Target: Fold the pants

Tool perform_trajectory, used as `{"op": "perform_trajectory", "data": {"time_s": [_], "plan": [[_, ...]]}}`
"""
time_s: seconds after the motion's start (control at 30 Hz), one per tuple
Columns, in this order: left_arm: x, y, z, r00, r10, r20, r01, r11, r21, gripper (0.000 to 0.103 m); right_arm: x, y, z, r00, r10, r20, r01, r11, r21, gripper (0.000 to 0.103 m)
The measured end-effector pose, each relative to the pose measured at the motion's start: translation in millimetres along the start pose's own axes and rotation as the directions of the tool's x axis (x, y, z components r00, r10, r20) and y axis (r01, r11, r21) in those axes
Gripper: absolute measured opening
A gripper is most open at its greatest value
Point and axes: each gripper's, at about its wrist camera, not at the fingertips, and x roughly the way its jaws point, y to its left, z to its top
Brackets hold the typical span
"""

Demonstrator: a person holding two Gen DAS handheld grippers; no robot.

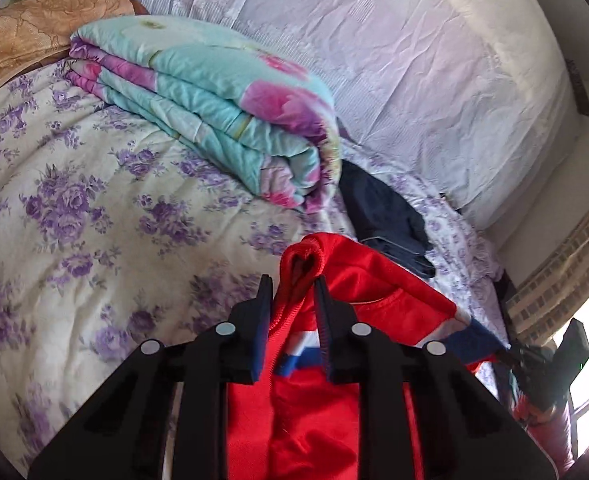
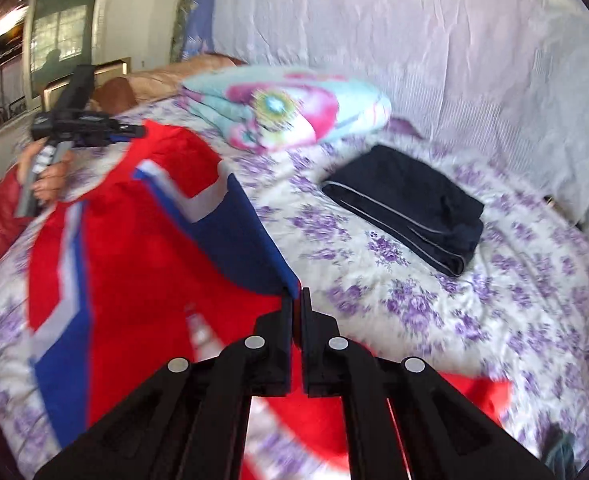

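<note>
The red pants (image 2: 142,264) with white and blue stripes hang stretched above the bed between my two grippers. My left gripper (image 1: 293,282) is shut on the bunched red waistband (image 1: 303,264); it also shows in the right wrist view (image 2: 130,132), far left. My right gripper (image 2: 297,294) is shut on the dark blue edge of the pants (image 2: 246,248); it also shows in the left wrist view (image 1: 534,364), at the right edge.
The bed has a purple floral sheet (image 1: 94,200). A folded teal and pink quilt (image 1: 214,96) lies at its back. A folded dark navy garment (image 2: 410,204) lies on the sheet to the right. A white cloth-covered wall (image 2: 414,40) stands behind the bed.
</note>
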Motion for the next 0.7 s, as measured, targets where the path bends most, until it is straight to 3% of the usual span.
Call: {"op": "perform_trajectory", "data": {"time_s": [0.17, 0.2, 0.27, 0.43, 0.5, 0.57, 0.63, 0.7], "plan": [[-39, -6, -29, 0.998, -0.025, 0.064, 0.027, 0.999, -0.035, 0.018, -50, 46, -40, 0.998, 0.000, 0.060, 0.000, 1.000, -0.009, 0.004], [-50, -4, -35, 0.996, -0.041, 0.081, 0.045, 0.998, -0.049, 0.013, -56, 53, -47, 0.998, 0.005, 0.067, -0.004, 1.000, -0.010, 0.004], [-78, 10, -56, 0.990, -0.082, 0.112, 0.094, 0.990, -0.107, 0.013, -66, 70, -67, 0.997, 0.016, 0.069, -0.014, 1.000, -0.019, 0.004], [-103, 49, -101, 0.993, -0.108, 0.053, 0.119, 0.951, -0.284, 0.012, -60, 102, -109, 0.999, 0.043, 0.001, -0.043, 0.998, -0.049, 0.004], [-109, 47, -112, 0.995, -0.096, 0.029, 0.100, 0.950, -0.296, 0.014, -59, 109, -119, 0.999, 0.043, -0.007, -0.043, 0.998, -0.046, 0.004], [-112, 32, -117, 0.995, -0.096, 0.016, 0.097, 0.956, -0.279, 0.026, -59, 110, -125, 0.999, 0.043, -0.009, -0.043, 0.999, -0.029, 0.004], [-111, 11, -117, 0.991, -0.131, 0.013, 0.130, 0.953, -0.273, 0.064, -60, 111, -127, 0.999, 0.043, -0.002, -0.043, 0.999, -0.012, 0.004], [-103, -6, -117, 0.994, -0.106, 0.015, 0.106, 0.950, -0.295, 0.076, -62, 110, -128, 0.999, 0.040, 0.006, -0.040, 0.999, 0.001, 0.004]]}}
